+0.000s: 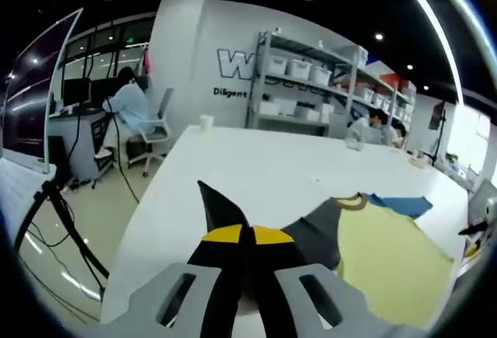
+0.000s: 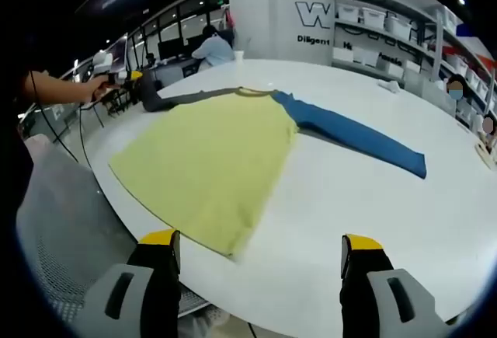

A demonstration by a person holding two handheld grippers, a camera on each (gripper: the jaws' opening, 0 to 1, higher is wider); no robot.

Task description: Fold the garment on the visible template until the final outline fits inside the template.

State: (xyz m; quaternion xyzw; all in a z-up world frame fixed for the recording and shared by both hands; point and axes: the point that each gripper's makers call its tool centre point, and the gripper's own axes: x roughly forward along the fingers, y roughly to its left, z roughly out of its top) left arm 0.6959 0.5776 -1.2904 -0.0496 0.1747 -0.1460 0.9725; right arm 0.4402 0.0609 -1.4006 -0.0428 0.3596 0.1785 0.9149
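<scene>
A long-sleeved shirt lies flat on the white table (image 2: pixel 373 221), with a yellow body (image 2: pixel 210 159), a blue sleeve (image 2: pixel 357 136) stretched out to the right and a dark grey sleeve (image 2: pixel 186 97) at the far left. My left gripper (image 1: pixel 245 233) is shut on the end of the grey sleeve (image 1: pixel 318 229), near the table's edge; a dark point of cloth sticks up past its tips. It also appears as the left gripper (image 2: pixel 124 78), held by a hand. My right gripper (image 2: pixel 260 249) stands wide open above the table's near edge, just short of the yellow hem.
A paper cup (image 1: pixel 206 120) stands at the table's far end. Shelves with white boxes (image 1: pixel 311 74) line the back wall. A person sits at a desk (image 1: pixel 128 105). A tripod and cables (image 1: pixel 54 221) stand on the floor. A mesh chair (image 2: pixel 62 229) is beside the table.
</scene>
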